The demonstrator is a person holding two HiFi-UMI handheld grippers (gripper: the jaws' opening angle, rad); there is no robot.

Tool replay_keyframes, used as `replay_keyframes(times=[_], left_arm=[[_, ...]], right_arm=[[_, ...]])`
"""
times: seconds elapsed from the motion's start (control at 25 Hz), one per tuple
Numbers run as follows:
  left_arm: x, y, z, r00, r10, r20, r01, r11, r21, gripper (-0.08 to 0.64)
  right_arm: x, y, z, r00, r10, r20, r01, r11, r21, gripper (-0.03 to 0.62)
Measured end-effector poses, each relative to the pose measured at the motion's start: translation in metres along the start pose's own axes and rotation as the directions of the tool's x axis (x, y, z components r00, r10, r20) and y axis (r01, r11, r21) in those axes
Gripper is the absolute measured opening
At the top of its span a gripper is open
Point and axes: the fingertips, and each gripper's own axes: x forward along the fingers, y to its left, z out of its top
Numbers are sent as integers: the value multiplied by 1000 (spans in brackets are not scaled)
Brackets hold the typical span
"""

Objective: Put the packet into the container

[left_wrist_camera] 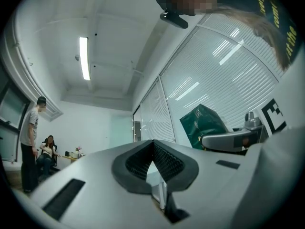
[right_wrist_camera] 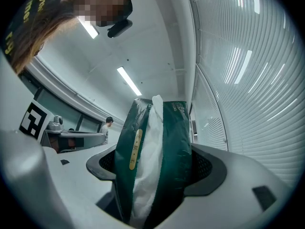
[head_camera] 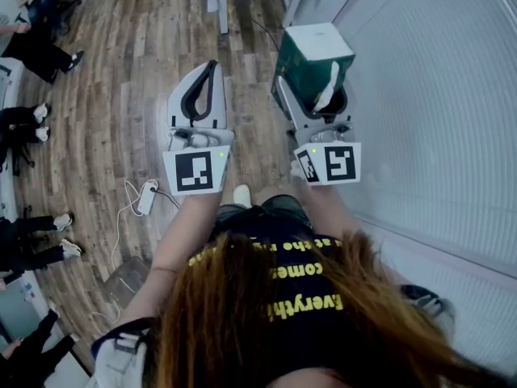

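Your right tool [head_camera: 320, 97] is clenched on the packet [head_camera: 312, 61], a dark green soft pack with a white sheet [head_camera: 327, 87] poking out of its slit. In the right gripper view the packet [right_wrist_camera: 174, 147] fills the gap between the two jaws, with both ribbed pads pressed against its sides. It stands on end along the jaws and reaches well past their tips. The white sheet [right_wrist_camera: 147, 151] runs down the packet's middle, facing the camera.

Your left tool [head_camera: 212, 67] is clenched on nothing. In the left gripper view its jaws [left_wrist_camera: 153, 144] meet at the tips, leaving only a small triangular opening behind them, through which the room shows.

You hold both tools up in front of you, side by side and apart, with the packet off to the right of the left tool. From the left tool, the packet [left_wrist_camera: 206, 123] shows to the right, against the glass wall.

Below the tools lies the wood floor [head_camera: 105, 95]. A glass wall with blinds [head_camera: 452, 95] stands just to the right of the right tool. A white power strip [head_camera: 147, 197] with its cable lies on the floor below and to the left of the left tool.
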Motion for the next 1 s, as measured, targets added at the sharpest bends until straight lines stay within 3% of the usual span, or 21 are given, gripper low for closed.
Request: replay_keyframes(times=[0.56,1.0], left_arm=[[4,-1,-10,999,34,10,-34,999,14,2],[1,-4,-3,996,60,65,-63,997,50,2]], right_arm=[[6,-10,-11,999,22,24,-22,1000,15,377],[9,-8,-4,994,62,90,-63,998,2,377]])
